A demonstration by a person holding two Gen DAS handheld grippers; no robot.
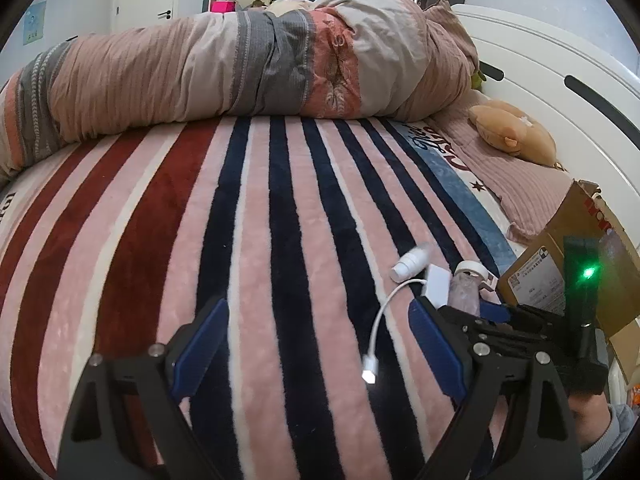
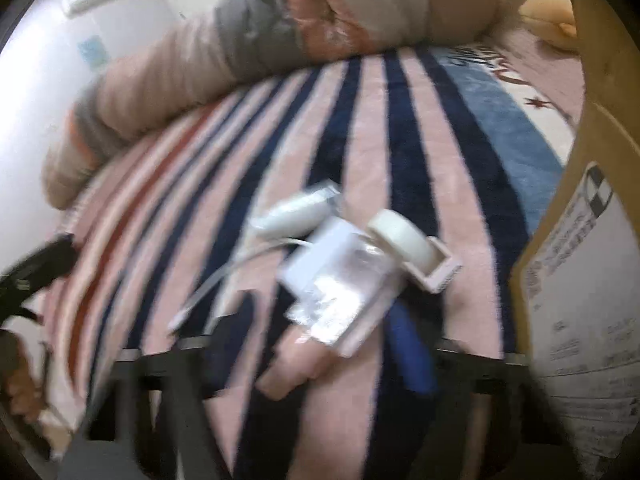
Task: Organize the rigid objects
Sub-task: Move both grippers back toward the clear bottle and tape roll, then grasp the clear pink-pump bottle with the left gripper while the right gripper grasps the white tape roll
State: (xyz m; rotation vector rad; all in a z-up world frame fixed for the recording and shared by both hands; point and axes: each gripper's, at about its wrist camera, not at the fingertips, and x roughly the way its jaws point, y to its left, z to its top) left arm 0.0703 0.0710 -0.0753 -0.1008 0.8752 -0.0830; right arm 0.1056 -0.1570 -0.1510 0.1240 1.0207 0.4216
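Observation:
Small objects lie on the striped blanket (image 1: 248, 216): a white bottle (image 1: 410, 266), a white adapter (image 1: 438, 282) with a cable (image 1: 378, 332), and a pink tape dispenser (image 2: 400, 248) with a clear sparkly handle (image 1: 464, 290). My left gripper (image 1: 316, 344) is open and empty, low over the blanket, left of the cable. My right gripper (image 2: 320, 344) is open around the dispenser's handle end (image 2: 340, 304); this view is blurred. The right gripper also shows in the left wrist view (image 1: 500, 316), next to the dispenser.
A cardboard box (image 1: 576, 264) stands at the right, also in the right wrist view (image 2: 580, 240). A rolled duvet (image 1: 240, 64) lies across the far side. A plush toy (image 1: 516, 132) rests by the white headboard (image 1: 560, 68).

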